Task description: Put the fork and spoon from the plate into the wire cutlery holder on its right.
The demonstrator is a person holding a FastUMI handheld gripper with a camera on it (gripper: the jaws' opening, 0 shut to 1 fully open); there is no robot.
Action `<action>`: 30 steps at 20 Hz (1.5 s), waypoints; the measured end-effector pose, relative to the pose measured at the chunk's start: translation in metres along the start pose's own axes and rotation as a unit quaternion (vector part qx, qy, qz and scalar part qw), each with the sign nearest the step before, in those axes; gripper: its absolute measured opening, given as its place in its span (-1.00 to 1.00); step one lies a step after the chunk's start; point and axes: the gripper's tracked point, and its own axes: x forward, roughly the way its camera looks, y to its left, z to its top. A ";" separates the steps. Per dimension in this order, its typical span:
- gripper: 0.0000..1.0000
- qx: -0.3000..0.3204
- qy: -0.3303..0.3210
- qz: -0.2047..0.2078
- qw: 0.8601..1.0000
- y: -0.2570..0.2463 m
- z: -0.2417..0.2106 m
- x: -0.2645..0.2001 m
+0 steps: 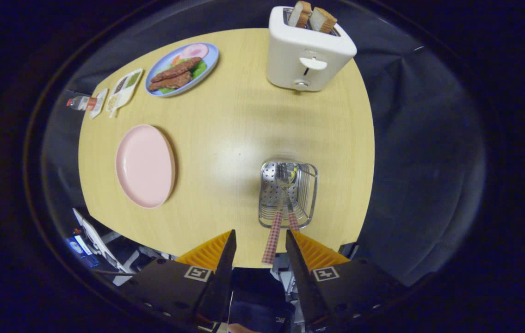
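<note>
Hovering above the table's near edge, my gripper [258, 240] has its fingers apart, holding nothing. Two checked handles [272, 240] stand in the wire holder [311, 185] just ahead, so fork and spoon look delivered; the pink plate [144, 165] to the left is bare. I judge a straight lift best, avoiding those handles.

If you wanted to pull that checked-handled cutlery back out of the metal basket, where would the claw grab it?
By a checked handle, from above. Both handles lean up out of the wire cutlery holder toward the gripper, while the metal heads sit low inside the wires, hard to reach. The longer handle's free end already lies between the open fingers, untouched, so closing near that end and lifting along its slant looks easiest.
</note>
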 end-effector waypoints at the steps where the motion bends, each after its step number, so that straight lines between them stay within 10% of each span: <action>1: 0.37 0.003 -0.027 0.006 1.000 0.008 -0.001 -0.005; 4: 0.99 0.005 -0.118 0.014 0.993 0.033 -0.001 -0.022; 9: 0.97 0.009 -0.285 -0.014 0.958 0.067 -0.001 -0.067; 14: 0.93 -0.008 -0.504 0.004 0.864 0.124 0.001 -0.154; 24: 0.91 0.009 -0.737 -0.024 0.676 0.174 -0.068 -0.289; 30: 0.91 0.004 -0.752 -0.015 0.659 0.205 -0.087 -0.308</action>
